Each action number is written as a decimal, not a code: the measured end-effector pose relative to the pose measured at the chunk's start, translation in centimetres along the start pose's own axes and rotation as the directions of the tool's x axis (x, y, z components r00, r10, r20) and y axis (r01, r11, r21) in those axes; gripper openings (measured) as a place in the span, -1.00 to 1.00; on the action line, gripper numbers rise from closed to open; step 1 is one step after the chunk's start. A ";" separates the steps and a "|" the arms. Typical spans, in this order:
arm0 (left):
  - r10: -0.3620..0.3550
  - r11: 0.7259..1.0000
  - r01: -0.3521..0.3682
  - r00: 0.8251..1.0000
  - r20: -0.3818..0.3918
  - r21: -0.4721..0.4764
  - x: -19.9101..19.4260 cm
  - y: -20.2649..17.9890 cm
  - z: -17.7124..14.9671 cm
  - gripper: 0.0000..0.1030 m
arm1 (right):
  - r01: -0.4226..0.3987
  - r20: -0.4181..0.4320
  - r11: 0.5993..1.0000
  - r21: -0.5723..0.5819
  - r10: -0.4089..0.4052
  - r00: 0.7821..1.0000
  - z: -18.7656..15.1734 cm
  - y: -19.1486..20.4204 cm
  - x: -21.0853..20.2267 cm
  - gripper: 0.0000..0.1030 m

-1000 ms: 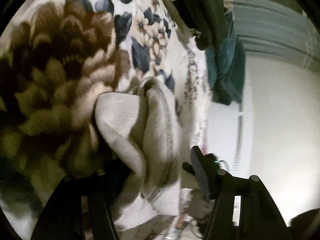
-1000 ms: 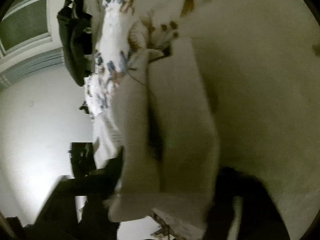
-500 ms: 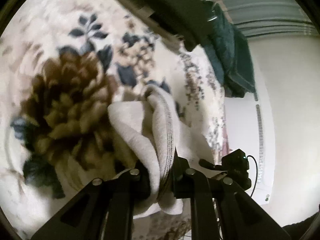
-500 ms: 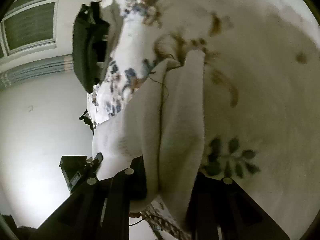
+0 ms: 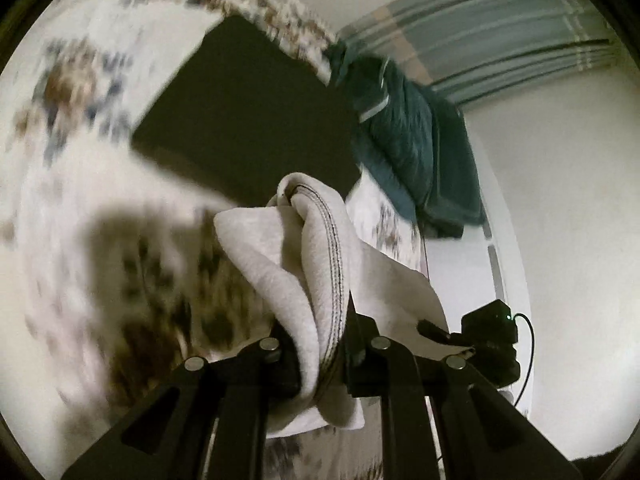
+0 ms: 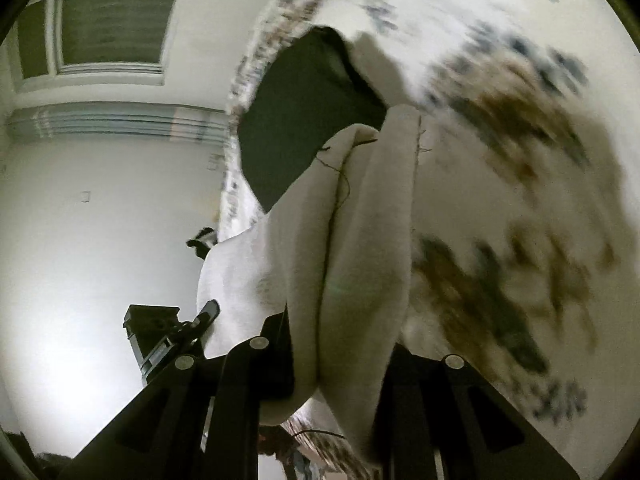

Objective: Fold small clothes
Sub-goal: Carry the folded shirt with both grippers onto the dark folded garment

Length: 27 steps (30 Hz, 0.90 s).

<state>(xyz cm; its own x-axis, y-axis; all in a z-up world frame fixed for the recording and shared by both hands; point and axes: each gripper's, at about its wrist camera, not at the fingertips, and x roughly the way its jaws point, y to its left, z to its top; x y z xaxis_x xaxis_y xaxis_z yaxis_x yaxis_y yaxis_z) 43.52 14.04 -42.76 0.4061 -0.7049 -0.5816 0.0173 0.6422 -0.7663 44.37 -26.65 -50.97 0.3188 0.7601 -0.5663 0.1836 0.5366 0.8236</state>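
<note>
A small cream fleece garment (image 5: pixel 316 264) with a dark-stitched hem hangs bunched in my left gripper (image 5: pixel 320 344), whose jaws are shut on it. The same garment (image 6: pixel 360 264) shows in the right wrist view, pinched as a thick fold in my right gripper (image 6: pixel 344 360), also shut on it. Both grippers hold the cloth lifted above the floral blanket (image 5: pixel 60 208). The blanket is motion-blurred in both views.
A black garment (image 5: pixel 248 120) lies flat on the blanket, also in the right wrist view (image 6: pixel 304 120). A dark teal garment (image 5: pixel 416 152) hangs over the bed edge. A black device with a green light (image 5: pixel 488 336) sits near the edge. White wall and a window (image 6: pixel 108 20) are beyond.
Both grippers have lifted the cream garment off the blanket and tilted toward the far edge. The left gripper closed on it a second ago. The black garment has come into view.
</note>
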 end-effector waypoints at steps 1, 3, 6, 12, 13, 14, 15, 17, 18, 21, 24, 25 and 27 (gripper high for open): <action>0.008 1.000 -0.008 1.000 0.013 0.012 0.0 -0.1 1.4 -0.79 | -0.006 0.004 1.000 -0.014 0.006 1.000 1.2 1.1 0.8 -0.66; 0.027 0.999 -0.029 0.999 0.044 0.040 0.2 -0.2 5.8 -0.79 | -0.009 0.015 0.998 -0.057 0.009 1.000 5.0 3.9 3.2 -0.66; 0.051 0.997 -0.056 0.996 0.077 0.060 1.4 0.5 11.0 -0.79 | -0.022 0.021 0.995 -0.100 0.024 1.000 10.2 6.3 6.3 -0.66; 0.093 0.993 -0.101 0.989 0.112 0.067 5.7 4.0 20.8 -0.78 | 0.024 0.036 0.986 -0.166 -0.018 0.999 19.5 7.9 12.3 -0.66; 0.110 0.991 -0.117 0.989 0.103 0.069 6.5 4.5 21.5 -0.76 | 0.045 0.042 0.984 -0.174 -0.039 0.998 20.9 8.2 13.3 -0.66; 0.149 0.985 -0.155 0.985 0.087 0.070 7.6 5.2 22.2 -0.73 | 0.090 0.049 0.977 -0.191 -0.083 0.995 22.1 8.1 14.3 -0.65; 0.211 0.974 -0.215 0.976 0.057 0.075 9.1 6.2 22.8 -0.72 | 0.128 0.049 0.972 -0.199 -0.121 0.991 22.9 7.9 15.1 -0.60; 0.290 0.952 -0.292 0.956 0.037 0.097 10.6 7.1 23.0 -0.65 | 0.202 0.032 0.959 -0.198 -0.199 0.979 24.0 7.2 16.3 -0.45; 0.341 0.933 -0.343 0.939 0.036 0.112 11.0 7.4 22.7 -0.39 | 0.228 0.023 0.953 -0.199 -0.228 0.973 24.5 6.8 16.6 -0.20; 0.394 0.905 -0.402 0.915 0.085 0.139 10.5 7.4 21.5 0.11 | 0.335 0.071 0.903 -0.270 -0.328 0.942 23.8 7.1 16.1 0.35; 0.482 0.855 -0.493 0.870 0.103 0.160 10.2 7.3 20.4 0.85 | 0.472 0.129 0.807 -0.354 -0.458 0.879 22.2 7.7 15.7 0.43; 0.502 0.842 -0.513 0.858 0.108 0.166 10.2 7.4 20.0 0.85 | 0.510 0.141 0.775 -0.373 -0.496 0.857 21.5 7.7 15.7 0.44; 0.530 0.822 -0.542 0.840 0.115 0.173 10.0 7.3 18.9 0.85 | 0.567 0.165 0.724 -0.393 -0.551 0.818 20.4 7.7 15.6 0.47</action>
<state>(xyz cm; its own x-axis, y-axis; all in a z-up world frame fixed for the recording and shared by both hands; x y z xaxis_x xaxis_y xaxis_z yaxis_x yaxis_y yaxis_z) 64.96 17.40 -49.05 0.4552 -0.2172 -0.8635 -0.0478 0.9624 -0.2673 69.70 -18.07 -52.83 0.3125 0.2653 -0.9121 -0.0521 0.9635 0.2625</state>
